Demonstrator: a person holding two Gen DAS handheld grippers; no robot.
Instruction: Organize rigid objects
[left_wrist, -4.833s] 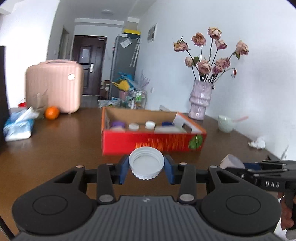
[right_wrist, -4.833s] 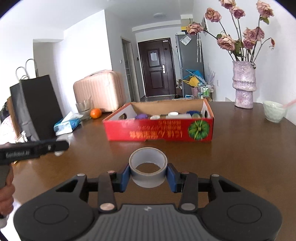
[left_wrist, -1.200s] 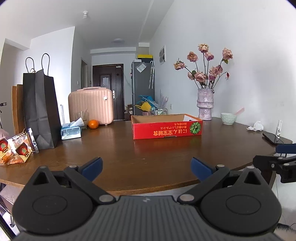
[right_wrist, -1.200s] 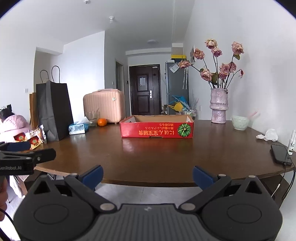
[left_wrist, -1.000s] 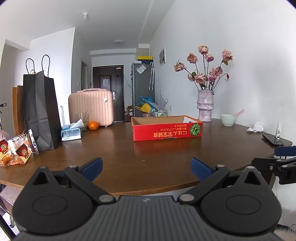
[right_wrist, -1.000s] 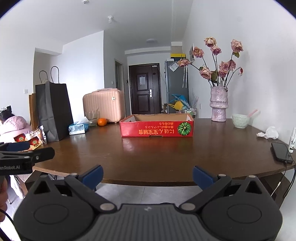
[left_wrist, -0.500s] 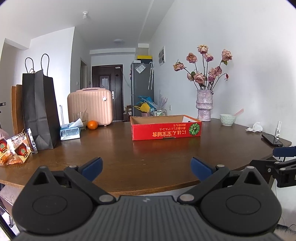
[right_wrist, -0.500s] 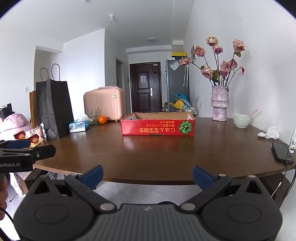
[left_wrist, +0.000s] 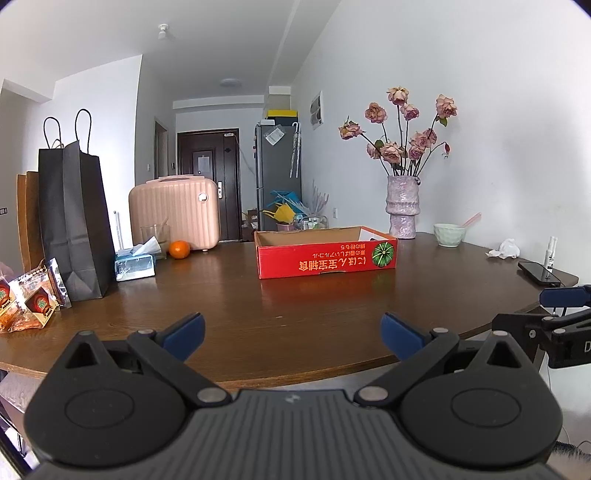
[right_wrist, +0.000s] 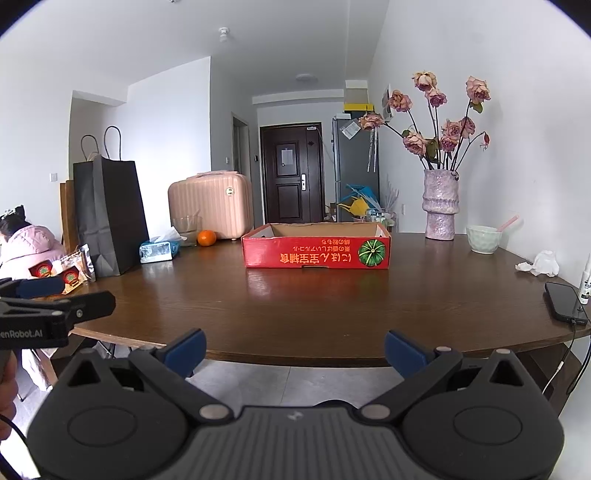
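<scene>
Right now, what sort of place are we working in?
Most likely a lived-in apartment's dining area. A brown wooden table holds a red cardboard box and a vase of dried roses; a pink suitcase and a refrigerator stand towards the front door.

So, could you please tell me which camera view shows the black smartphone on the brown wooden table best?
The right wrist view: the black smartphone lies fully visible, cable plugged in. The left wrist view shows the same phone farther off, foreshortened at the table edge.
</scene>
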